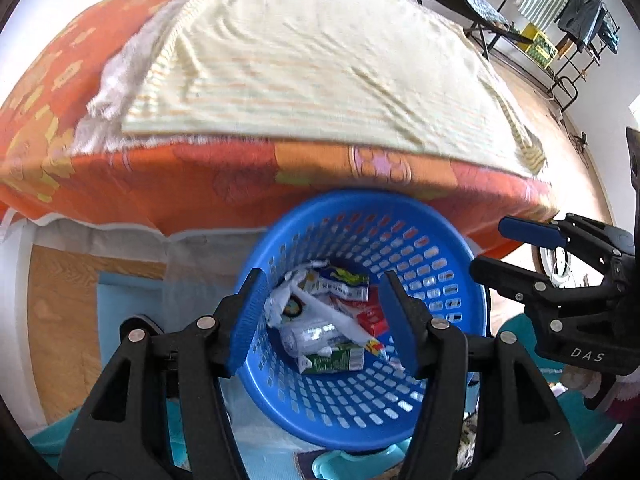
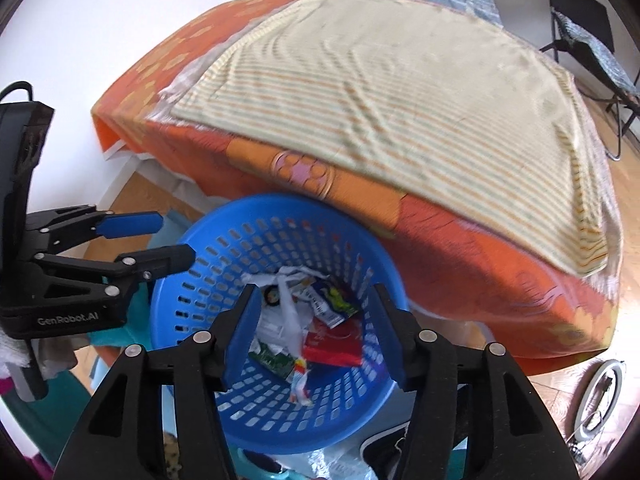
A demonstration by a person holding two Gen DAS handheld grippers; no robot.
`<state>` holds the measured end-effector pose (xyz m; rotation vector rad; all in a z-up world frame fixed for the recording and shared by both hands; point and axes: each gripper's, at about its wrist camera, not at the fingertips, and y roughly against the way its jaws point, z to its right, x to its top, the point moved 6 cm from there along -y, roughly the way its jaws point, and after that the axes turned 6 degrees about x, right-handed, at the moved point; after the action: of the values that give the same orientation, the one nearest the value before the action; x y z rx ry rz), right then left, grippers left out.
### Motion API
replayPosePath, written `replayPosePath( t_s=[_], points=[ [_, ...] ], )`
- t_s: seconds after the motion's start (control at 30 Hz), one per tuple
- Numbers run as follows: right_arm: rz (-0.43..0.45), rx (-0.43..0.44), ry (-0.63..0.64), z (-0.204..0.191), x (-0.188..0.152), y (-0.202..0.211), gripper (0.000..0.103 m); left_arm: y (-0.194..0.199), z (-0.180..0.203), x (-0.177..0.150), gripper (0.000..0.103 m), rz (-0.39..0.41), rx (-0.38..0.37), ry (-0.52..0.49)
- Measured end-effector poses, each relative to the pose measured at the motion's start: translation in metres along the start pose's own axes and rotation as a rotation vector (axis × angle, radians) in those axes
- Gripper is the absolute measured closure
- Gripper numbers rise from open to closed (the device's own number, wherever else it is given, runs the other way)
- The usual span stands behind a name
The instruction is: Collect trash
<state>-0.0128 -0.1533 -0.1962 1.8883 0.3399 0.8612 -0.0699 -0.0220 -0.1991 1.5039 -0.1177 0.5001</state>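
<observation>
I have both grippers poised over the blue laundry-style basket, pointing steeply down into it. The left gripper has its jaws apart with nothing between the pads, and the right gripper stands the same way, jaws apart and empty. Seen from each other's cameras they sit close together, one on each side of the basket mouth.

The trash is at the bottom of the basket: a green carton, a red packet, a clear crumpled plastic bottle, torn white paper and a printed wrapper. The basket rests on the floor with its rim pressed against the overhang of the orange floral bedspread, and it looks tilted towards me.

My worries, as judgements only:

- The basket seems to lean on the bed edge. If I clip its rim with a finger while lifting away, it could tip and spill the light scraps.
- The two grippers are near each other; a careless sideways pull could knock them together.
- The paper strips are light and lie loose on top, so a finger dipping back in could snag one and drag it out.
- The striped sheet looks clear of litter, though the views are blurred, so I may miss small pieces there or on the cluttered floor beside the basket.
</observation>
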Motion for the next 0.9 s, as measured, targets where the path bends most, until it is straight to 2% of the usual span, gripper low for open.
replayPosePath(
  t_s=[0.17,0.37,0.67,0.9],
  points=[
    [0.038,-0.029,-0.012,0.008,0.015,0.015,0.047,0.013,0.0,0.024,0.043,0.051,0.013,-0.002],
    [0.125,-0.057,-0.031,0.021,0.043,0.044,0.047,0.037,0.002,0.056,0.043,0.143,0.012,0.005],
    [0.242,-0.072,-0.042,0.027,0.082,0.08,0.045,0.076,0.014,0.105,0.043,0.267,-0.017,-0.007],
    [0.342,-0.106,-0.038,0.038,0.116,0.108,0.039,0.101,0.02,0.147,0.042,0.35,-0.031,-0.011]
  ],
)
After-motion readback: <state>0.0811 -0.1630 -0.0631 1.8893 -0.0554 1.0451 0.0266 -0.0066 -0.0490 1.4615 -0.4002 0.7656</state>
